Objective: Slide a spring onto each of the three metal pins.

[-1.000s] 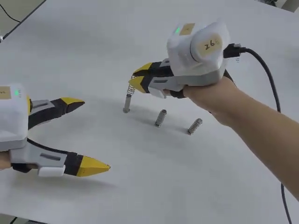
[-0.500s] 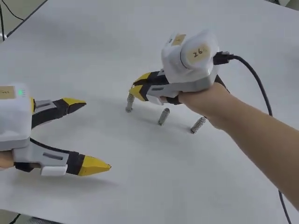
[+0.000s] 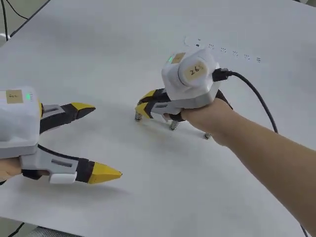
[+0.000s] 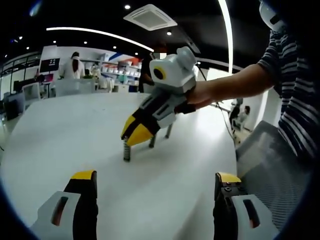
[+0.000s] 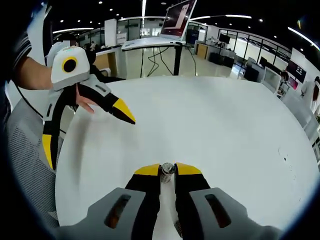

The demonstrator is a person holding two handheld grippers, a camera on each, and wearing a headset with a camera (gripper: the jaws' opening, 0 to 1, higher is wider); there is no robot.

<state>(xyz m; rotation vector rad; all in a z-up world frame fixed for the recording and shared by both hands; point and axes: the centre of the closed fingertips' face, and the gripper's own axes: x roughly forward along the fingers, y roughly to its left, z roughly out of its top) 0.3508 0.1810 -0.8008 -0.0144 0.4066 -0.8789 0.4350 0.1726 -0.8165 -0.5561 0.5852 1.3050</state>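
Though askew — "26" (image 3: 192,71), right hand-held gripper (image 3: 142,107)

A wide white desk (image 3: 98,44) is sitting in an open office; ceiling light strips (image 4: 100,33) are glowing overhead.

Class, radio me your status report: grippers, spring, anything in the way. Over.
Right gripper shut on spring. Left gripper open, hovering alongside. Nothing in the way.
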